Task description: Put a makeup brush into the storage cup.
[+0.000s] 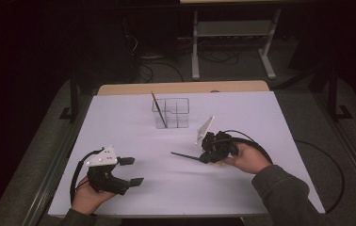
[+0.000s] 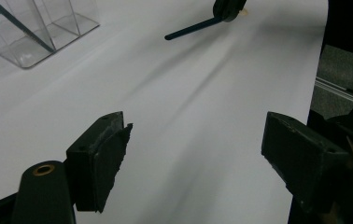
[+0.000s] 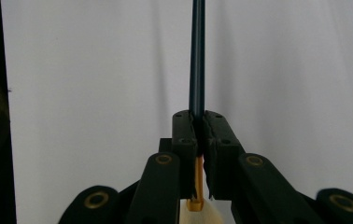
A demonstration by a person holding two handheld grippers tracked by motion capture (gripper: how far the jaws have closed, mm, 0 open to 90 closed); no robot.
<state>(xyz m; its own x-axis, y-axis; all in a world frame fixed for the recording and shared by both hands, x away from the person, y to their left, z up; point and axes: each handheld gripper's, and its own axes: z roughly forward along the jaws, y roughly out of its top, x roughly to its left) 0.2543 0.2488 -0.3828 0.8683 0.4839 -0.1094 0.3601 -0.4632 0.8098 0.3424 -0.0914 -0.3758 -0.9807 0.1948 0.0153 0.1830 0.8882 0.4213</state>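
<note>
A: Status of the right gripper (image 1: 207, 156)?

B: Its jaws are clamped on a slim dark paintbrush with a long teal handle (image 1: 185, 156). In the right gripper view the handle (image 3: 197, 56) runs straight out from between the pads, and a gold ferrule with a pale tuft sits behind them – so the grip is near the bristle end. The handle tip points toward the middle of the white table sheet (image 1: 242, 188), low over it; contact with the sheet cannot be confirmed from the high view.

A: And the left gripper (image 1: 131, 170)?

B: Jaws wide apart, nothing between them, resting near the front left of the sheet. Its own view shows both pads (image 2: 104, 158) over bare sheet.

A: Step in hand?

B: Judged as transport: the brush is picked up and bound for the clear 4-compartment acrylic holder (image 1: 171, 113), which already holds 1 thin brown brush (image 1: 159, 110) leaning in a left compartment.

A: Next move requirement?

B: Lift the brush, tilt it handle-down over an open compartment, and release only once the tip is inside the walls – the light holder may slide if struck.
</note>
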